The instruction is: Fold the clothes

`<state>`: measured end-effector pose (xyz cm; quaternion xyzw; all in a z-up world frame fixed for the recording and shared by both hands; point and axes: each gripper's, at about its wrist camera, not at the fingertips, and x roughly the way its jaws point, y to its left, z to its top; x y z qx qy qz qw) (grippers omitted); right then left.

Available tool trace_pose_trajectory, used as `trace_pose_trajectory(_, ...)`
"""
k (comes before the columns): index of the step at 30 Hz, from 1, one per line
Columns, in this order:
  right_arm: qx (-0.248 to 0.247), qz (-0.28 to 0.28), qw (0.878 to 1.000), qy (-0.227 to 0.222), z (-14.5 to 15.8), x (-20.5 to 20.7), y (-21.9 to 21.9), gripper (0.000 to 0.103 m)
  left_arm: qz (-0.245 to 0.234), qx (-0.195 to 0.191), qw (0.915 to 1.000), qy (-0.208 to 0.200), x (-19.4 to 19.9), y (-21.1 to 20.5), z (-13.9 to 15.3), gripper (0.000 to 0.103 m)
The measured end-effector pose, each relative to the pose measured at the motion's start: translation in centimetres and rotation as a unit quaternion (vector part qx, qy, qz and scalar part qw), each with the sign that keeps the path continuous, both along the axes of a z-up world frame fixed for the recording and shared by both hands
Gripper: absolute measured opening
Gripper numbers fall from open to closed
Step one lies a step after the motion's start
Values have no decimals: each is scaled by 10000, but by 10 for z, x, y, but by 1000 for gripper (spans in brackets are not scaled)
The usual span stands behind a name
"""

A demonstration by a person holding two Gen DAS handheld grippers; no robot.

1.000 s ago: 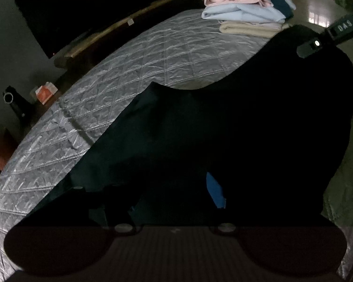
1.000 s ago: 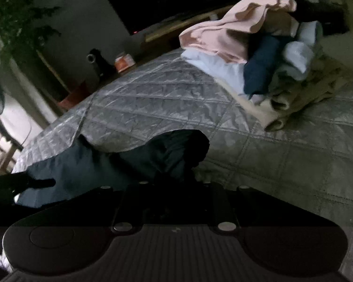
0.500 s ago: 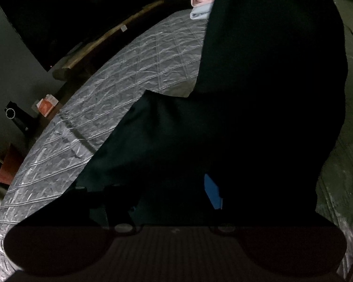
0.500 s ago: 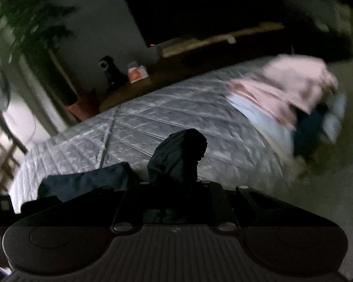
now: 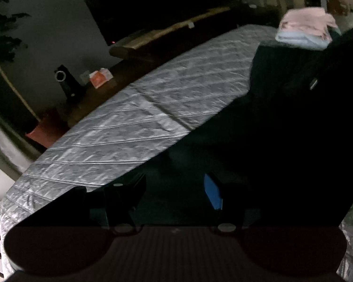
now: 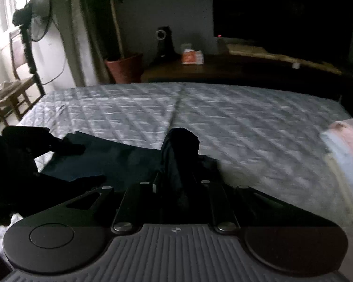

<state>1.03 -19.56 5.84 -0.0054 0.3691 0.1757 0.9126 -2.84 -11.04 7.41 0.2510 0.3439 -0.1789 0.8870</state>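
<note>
A dark navy garment (image 5: pixel 282 152) is stretched between my two grippers above the grey quilted bed (image 5: pixel 153 108). In the left wrist view it fills the lower right, and cloth lies between the fingers of my left gripper (image 5: pixel 174 188), beside its blue pad (image 5: pixel 213 195). In the right wrist view my right gripper (image 6: pixel 177 176) is shut on a bunched corner of the garment (image 6: pixel 180 150) that sticks up between its fingers. The left gripper (image 6: pixel 66 146) shows at the left edge, holding the garment's other end just above the bed (image 6: pixel 247 122).
A stack of folded pink and light blue clothes (image 5: pixel 306 30) lies at the bed's far right end (image 6: pixel 346 145). Beyond the bed stand a low wooden bench (image 6: pixel 258 65), a dark screen (image 6: pixel 282 11), a potted plant (image 6: pixel 124 68), a fan (image 6: pixel 38 16) and a chair (image 6: pixel 14 87).
Both grippers have risen and swung sideways with the garment. The right wrist view turned left, so the clothes stack slid to its right edge. More bare quilt shows in the left view.
</note>
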Motion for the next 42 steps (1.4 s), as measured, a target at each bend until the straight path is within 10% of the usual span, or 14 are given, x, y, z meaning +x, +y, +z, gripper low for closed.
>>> trace_pose_trajectory(14,663,783,9904,927,-73,31,96,25,371,234,9990,90,-4,46,6,53)
trace_pose_trajectory(20,2026,622,9760,493,-35,16,44,53,842,-9,9964,59,1,77,15,54)
trace_pose_trajectory(24,1095,-3,9939,109,-18,8,11,43,952,-104,9954,77,0,88,17,54)
trace_pose_trajectory(32,-762,1516,9829,718,-75,-6,92,41,1483,-386,9882,-81,4,118,32,56)
trace_pose_trajectory(38,-110,1141,9933,-145,-44,-19,82,56,1801,-593,9818,-122,5,137,39,56)
trace_pose_trajectory(42,-482,1341,9895,245,-69,-10,100,52,1836,-620,9809,-163,3,140,43,56)
